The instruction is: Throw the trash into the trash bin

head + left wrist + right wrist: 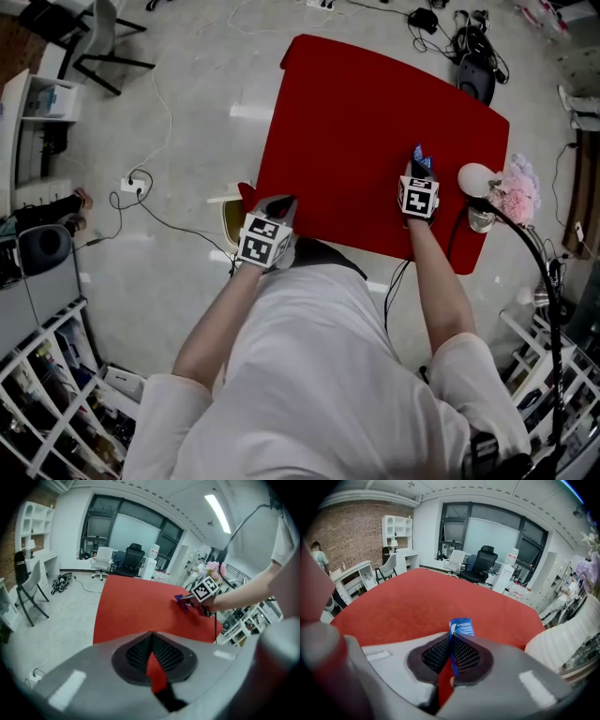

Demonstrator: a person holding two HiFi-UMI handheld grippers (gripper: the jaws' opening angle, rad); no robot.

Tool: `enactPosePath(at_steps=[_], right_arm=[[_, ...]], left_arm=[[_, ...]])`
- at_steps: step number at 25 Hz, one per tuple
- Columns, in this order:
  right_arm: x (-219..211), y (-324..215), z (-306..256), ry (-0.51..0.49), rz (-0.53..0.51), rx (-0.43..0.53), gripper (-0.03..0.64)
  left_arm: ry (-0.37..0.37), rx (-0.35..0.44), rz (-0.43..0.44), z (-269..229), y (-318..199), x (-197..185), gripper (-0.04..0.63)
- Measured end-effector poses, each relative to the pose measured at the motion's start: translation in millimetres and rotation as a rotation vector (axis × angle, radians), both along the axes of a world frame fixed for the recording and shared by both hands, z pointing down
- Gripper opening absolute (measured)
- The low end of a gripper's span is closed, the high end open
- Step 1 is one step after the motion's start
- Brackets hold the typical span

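Note:
My right gripper [419, 163] rests low over the right part of the red table [356, 122], shut on a small blue wrapper [422, 153]. In the right gripper view the blue wrapper [461, 626] sticks up from between the pads of the right gripper [451, 643]. My left gripper [281, 203] hovers at the table's left front corner, its jaw tips together with nothing in them. From the left gripper [150, 637] I see the right gripper [192, 599] and the wrapper [181, 598] across the table. A pale yellow bin [228, 221] stands on the floor beside the left gripper, partly hidden.
A white lamp [475, 178] and pink flowers [514, 192] stand at the table's right edge. Cables and a power strip [134, 185] lie on the floor at left. A chair [98, 42] stands at far left, and shelving [47, 394] is near my feet.

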State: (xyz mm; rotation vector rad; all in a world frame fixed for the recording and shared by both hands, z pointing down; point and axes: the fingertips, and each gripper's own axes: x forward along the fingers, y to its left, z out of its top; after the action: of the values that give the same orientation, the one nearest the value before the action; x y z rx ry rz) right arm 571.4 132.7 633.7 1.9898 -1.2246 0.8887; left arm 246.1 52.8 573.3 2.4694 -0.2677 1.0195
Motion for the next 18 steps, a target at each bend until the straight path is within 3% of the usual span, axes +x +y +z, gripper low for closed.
enactPosePath(at_steps=[10, 18], right_arm=[[-66, -41, -35, -0.019, -0.116, 0.097, 0.002], [-150, -78, -53, -0.087, -0.247, 0.157, 0.002]], left_arm=[[0.019, 0.022, -0.063, -10, -1, -41, 0.005], [0.024, 0.022, -0.144, -12, -2, -92, 0.005]])
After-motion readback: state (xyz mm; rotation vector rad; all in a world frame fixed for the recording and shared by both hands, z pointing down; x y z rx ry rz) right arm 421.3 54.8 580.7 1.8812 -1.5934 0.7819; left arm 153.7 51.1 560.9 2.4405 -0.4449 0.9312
